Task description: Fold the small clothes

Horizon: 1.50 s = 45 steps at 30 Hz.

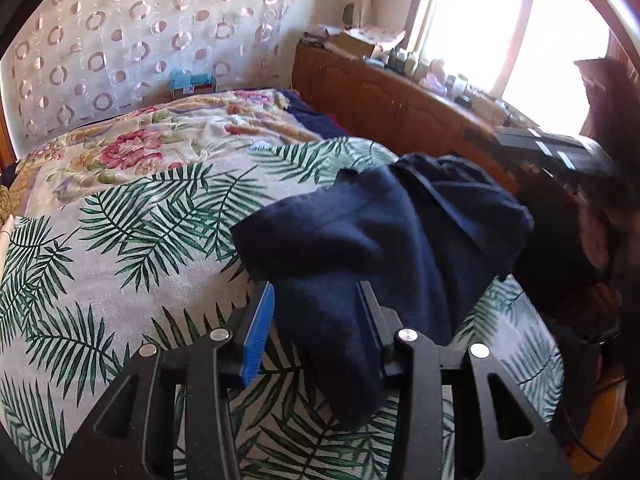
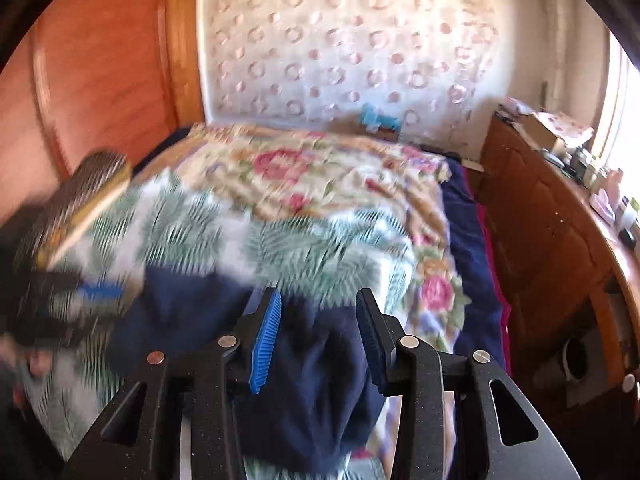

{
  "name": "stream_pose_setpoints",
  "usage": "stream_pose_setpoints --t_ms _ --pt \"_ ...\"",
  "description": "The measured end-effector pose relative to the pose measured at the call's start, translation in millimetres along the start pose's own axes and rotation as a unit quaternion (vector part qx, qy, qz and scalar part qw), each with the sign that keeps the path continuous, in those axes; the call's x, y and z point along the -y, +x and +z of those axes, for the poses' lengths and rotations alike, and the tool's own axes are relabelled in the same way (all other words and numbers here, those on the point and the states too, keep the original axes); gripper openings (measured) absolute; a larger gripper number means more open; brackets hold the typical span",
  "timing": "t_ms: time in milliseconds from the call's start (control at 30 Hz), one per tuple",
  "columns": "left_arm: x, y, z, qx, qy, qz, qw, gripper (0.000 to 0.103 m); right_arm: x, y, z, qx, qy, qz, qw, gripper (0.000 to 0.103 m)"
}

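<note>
A dark navy garment [image 1: 360,232] lies bunched on the palm-leaf bed cover [image 1: 140,240]. My left gripper [image 1: 316,292] stands open over its near end. The cloth runs between the blue pads [image 1: 260,332] without being pinched. In the right wrist view the same navy garment [image 2: 312,380] lies between the parted fingers of my right gripper [image 2: 319,296], which is open too. That view is blurred. The other gripper's body [image 2: 80,292] shows as a smear at the left, over the cloth's far side.
A floral blanket [image 1: 160,140] covers the far half of the bed. A wooden cabinet [image 2: 540,220] with small items on top runs along the right side under a bright window. A wooden headboard panel [image 2: 100,60] stands at the left.
</note>
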<state>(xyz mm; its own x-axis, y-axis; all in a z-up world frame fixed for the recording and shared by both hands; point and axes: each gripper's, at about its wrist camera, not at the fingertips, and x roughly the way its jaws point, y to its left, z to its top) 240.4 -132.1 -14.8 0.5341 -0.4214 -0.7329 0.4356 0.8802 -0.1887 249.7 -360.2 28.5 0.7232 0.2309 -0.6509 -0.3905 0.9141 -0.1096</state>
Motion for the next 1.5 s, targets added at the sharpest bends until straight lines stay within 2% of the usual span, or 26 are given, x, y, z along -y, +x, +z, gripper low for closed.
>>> stream_pose_setpoints --t_ms 167,267,367,400,467,500,567,667,733,800,900,933,967,1033,1067,1133,1300,1400,1500 --pt "-1 18 -2 -0.023 0.007 0.013 0.9996 0.042 -35 3 -35 -0.045 -0.037 0.043 0.997 0.04" --pt "-2 27 -4 -0.042 0.005 0.02 0.9989 0.044 -42 17 -47 -0.067 -0.063 0.027 0.995 0.04" --pt "-3 32 -6 -0.048 0.001 0.013 0.9988 0.045 -46 30 -43 -0.076 -0.091 0.01 0.993 0.04" --pt "-3 32 -6 -0.049 -0.001 0.011 0.9987 0.045 -46 32 -40 -0.079 -0.1 0.008 0.992 0.037" --pt "-4 31 -6 -0.051 -0.007 0.006 0.9987 0.045 -45 30 -25 -0.078 -0.105 0.008 0.991 0.01" --pt "-5 31 -6 -0.052 -0.011 0.003 0.9986 0.045 -45 31 -21 -0.073 -0.104 0.008 0.992 0.006" --pt "-6 29 -5 -0.051 -0.016 0.0 0.9986 0.045 -42 28 -13 -0.054 -0.103 -0.015 0.993 0.004" --pt "-7 24 -3 -0.04 -0.02 0.001 0.999 0.045 -14 29 11 -0.02 -0.078 -0.073 0.994 0.004" --pt "-7 22 -1 -0.031 -0.019 0.004 0.9993 0.045 7 42 23 -0.007 -0.04 -0.117 0.992 0.004" --pt "-7 21 0 -0.024 -0.021 0.006 0.9995 0.045 28 52 29 0.004 0.019 -0.136 0.991 0.004" --pt "-9 19 0 -0.02 -0.028 0.005 0.9994 0.045 40 52 26 0.015 0.081 -0.104 0.991 0.013" --pt "-11 18 0 -0.019 -0.03 0.006 0.9994 0.045 38 47 22 0.023 0.086 -0.094 0.992 0.022" --pt "-13 18 0 -0.018 -0.032 0.008 0.9993 0.045 34 42 16 0.028 0.088 -0.085 0.992 0.04" --pt "-18 15 0 -0.012 -0.04 0.014 0.999 0.045 36 36 4 0.025 0.101 -0.051 0.993 0.064" --pt "-22 13 0 -0.007 -0.048 0.018 0.9987 0.045 41 37 -3 0.015 0.112 -0.024 0.993 0.068" --pt "-30 13 0 -0.005 -0.064 0.015 0.9978 0.045 46 47 -17 -0.007 0.133 -0.001 0.991 0.068" --pt "-39 31 5 -0.04 -0.089 -0.002 0.9952 0.045 63 72 -33 -0.046 0.176 0.042 0.982 0.068" --pt "-34 37 11 -0.047 -0.075 -0.003 0.9961 0.045 71 80 -26 -0.063 0.18 0.058 0.98 0.068" --pt "-34 43 17 -0.05 -0.077 -0.021 0.9956 0.045 84 79 -20 -0.071 0.18 0.072 0.978 0.068"
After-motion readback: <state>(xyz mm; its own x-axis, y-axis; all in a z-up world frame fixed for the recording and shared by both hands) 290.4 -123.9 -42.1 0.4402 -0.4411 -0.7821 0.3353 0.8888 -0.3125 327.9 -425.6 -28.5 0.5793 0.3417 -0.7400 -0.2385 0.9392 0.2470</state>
